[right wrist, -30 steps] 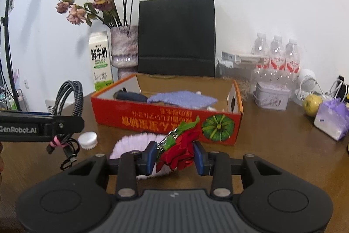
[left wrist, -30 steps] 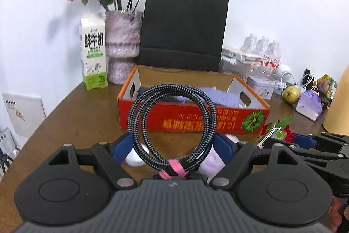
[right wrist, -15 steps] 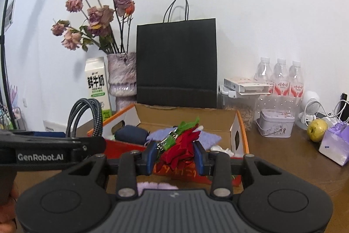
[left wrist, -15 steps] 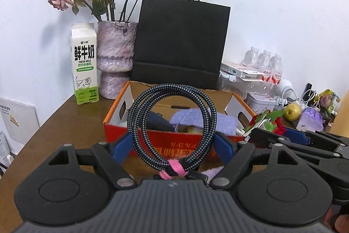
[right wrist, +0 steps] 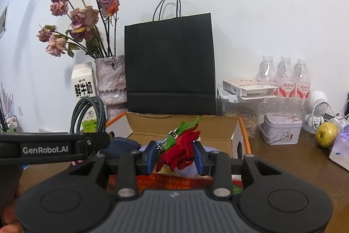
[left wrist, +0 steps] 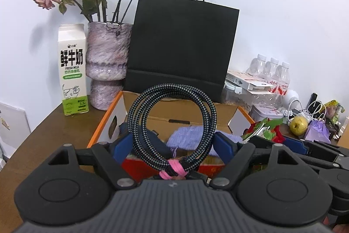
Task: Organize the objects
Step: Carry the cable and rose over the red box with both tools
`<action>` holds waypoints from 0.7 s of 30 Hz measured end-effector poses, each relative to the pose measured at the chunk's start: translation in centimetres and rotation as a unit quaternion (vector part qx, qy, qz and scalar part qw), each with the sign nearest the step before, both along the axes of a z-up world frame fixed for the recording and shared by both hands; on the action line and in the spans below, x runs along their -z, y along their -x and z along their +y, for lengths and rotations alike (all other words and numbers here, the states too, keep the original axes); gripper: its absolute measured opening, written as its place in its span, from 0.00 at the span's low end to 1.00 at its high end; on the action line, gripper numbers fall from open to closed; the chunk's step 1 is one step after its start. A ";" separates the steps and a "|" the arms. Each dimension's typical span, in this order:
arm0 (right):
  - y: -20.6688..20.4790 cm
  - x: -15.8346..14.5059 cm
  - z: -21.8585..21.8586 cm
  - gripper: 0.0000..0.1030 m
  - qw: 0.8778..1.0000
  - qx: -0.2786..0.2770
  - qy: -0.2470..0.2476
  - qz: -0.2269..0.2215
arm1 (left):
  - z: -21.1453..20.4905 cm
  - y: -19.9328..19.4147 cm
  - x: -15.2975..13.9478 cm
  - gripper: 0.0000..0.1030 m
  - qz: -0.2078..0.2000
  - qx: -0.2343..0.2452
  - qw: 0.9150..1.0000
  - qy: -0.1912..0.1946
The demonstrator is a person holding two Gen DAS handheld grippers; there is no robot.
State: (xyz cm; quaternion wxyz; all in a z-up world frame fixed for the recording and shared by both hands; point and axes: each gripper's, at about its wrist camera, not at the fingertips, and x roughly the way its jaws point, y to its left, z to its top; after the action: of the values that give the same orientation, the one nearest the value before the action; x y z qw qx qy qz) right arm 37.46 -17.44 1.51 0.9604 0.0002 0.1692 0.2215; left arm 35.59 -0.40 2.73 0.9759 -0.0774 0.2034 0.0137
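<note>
Cable coil (left wrist: 172,123) sits clamped in the wide left gripper (left wrist: 173,145); a red cloth flower (right wrist: 177,149) sits clamped in the narrow right gripper (right wrist: 175,155). Both have advanced from short of the cardboard box (left wrist: 189,111) to over its near wall; release appears next.

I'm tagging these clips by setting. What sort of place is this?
Probably a home or small office: a cluttered wooden table against a white wall, holding a vase of dried roses, a milk carton, water bottles and an apple.
</note>
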 end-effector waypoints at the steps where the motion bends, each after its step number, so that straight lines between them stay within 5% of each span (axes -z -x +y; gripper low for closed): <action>1: -0.3 0.0 0.1 0.33 1.000 0.000 0.000 -0.001 | 0.0 -0.4 0.0 0.79 0.000 0.001 1.000 0.000; 21: -6.7 0.3 1.5 0.33 1.000 -0.003 0.007 -0.005 | 0.3 -7.5 0.2 0.78 -0.004 0.005 1.000 -0.003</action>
State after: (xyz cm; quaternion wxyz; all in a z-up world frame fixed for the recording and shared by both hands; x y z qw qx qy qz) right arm 44.13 -15.90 1.25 0.9605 -0.0080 0.1656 0.2235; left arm 43.06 -0.07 2.58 0.9770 -0.0736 0.2001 0.0091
